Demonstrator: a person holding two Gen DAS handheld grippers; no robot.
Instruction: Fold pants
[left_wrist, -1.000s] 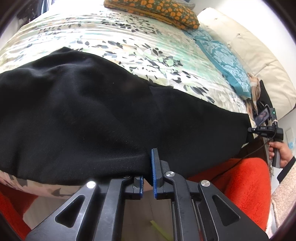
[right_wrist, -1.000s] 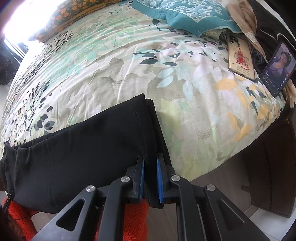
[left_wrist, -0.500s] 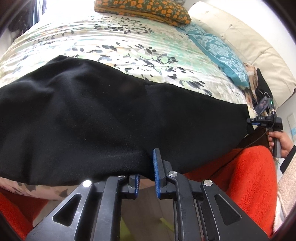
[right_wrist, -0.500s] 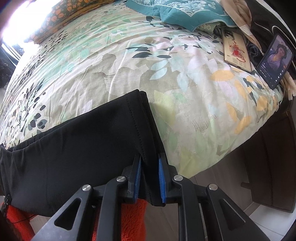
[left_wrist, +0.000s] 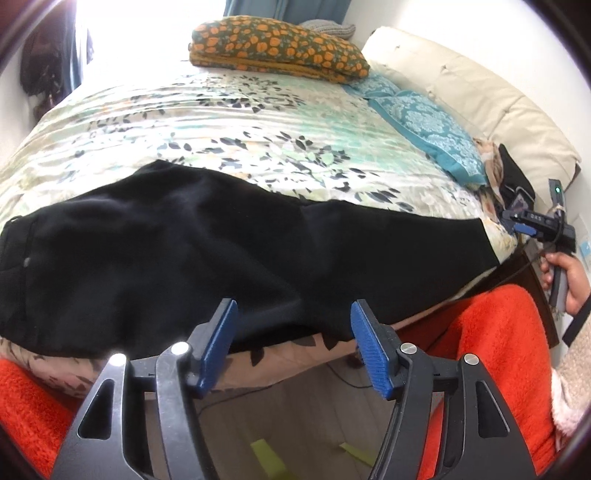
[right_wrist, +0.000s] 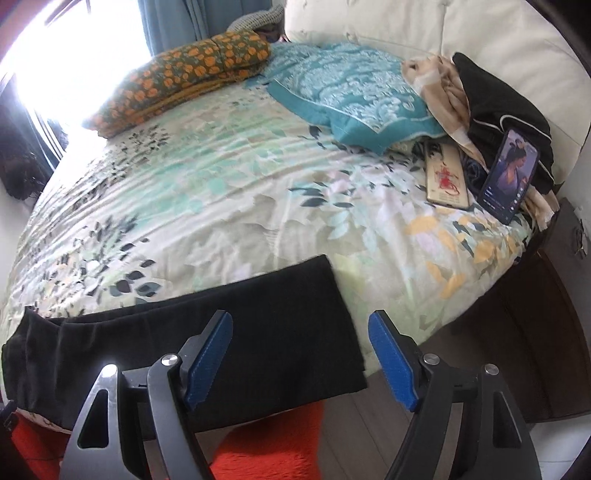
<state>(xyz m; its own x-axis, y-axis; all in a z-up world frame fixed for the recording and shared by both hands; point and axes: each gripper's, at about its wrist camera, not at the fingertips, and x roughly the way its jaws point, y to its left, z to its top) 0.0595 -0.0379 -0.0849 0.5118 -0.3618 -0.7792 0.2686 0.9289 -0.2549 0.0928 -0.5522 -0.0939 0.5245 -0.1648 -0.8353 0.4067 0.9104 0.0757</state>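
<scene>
So the black soft-knit pants (left_wrist: 207, 254) are laid long-ways along the near edge of the floral-print bedspread (left_wrist: 258, 122), doubled leg over leg by the look of it, with the lower edge drooping a bit over the side of the mattress. The left gripper (left_wrist: 293, 334) has its blue-padded jaws opening, nothing pinched, fabric just beyond the tips around the middle of the garment. Over on the right, the right gripper (right_wrist: 301, 352) is opening too, hovering above the squared-off leg ends (right_wrist: 332, 314), not touching.

Handling-wise I'd guess light, floppy, a little stretchy, not slippery on that cotton cover. It'll sag wherever it isn't supported, so grab both layers together at the hem corners and at the waist end, not mid-panel.
</scene>
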